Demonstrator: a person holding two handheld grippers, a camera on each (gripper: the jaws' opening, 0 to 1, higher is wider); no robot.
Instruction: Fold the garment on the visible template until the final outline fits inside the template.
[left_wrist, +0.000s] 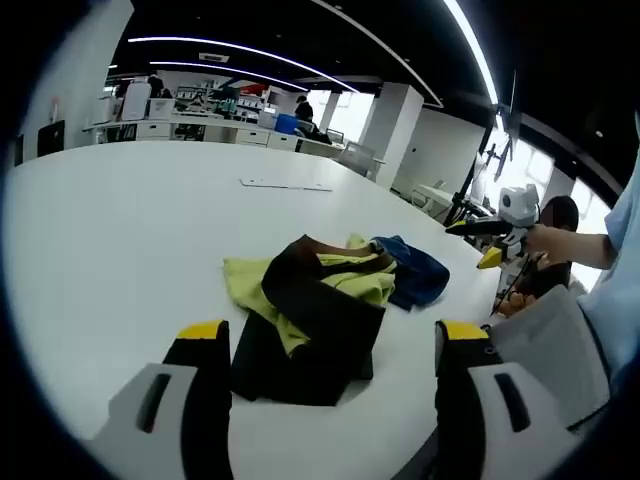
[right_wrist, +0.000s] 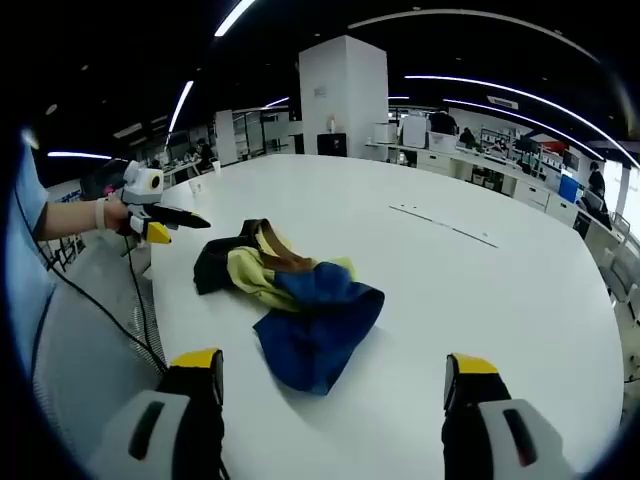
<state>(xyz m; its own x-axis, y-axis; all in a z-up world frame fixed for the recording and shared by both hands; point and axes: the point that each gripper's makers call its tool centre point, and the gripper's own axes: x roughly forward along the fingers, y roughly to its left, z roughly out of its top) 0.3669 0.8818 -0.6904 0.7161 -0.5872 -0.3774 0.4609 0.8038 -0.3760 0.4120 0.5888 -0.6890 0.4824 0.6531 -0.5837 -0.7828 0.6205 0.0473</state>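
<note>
The crumpled garment of black, yellow-green, brown and blue fabric (left_wrist: 325, 300) lies in a loose heap on the wide white table (left_wrist: 120, 230), well inside its edge. From your left gripper view the black panel lies nearest you, spread flat toward the jaws, with the yellow-green layer and a brown strip bunched over it and the blue part tucked at the far right. From your right gripper view the same garment (right_wrist: 290, 290) presents the blue part nearest, fanned out toward you, while the black portion sits at the far left and the brown strip curves along the top of the heap. A thin pale line marked on the table (left_wrist: 285, 185) shows beyond the garment in both views; it runs well apart from the cloth.

Your left gripper (left_wrist: 325, 335) hovers low just short of the black panel, its yellow-tipped jaws spread wide with nothing between them. Your right gripper (right_wrist: 335, 365) likewise hangs above the table just short of the blue fabric, jaws released and holding nothing. Each view catches your other hand at the table's edge: your right hand (left_wrist: 545, 240) with its gripper in the left gripper view, your left hand (right_wrist: 110, 212) with its gripper in the right gripper view, both level and apart from the garment.
</note>
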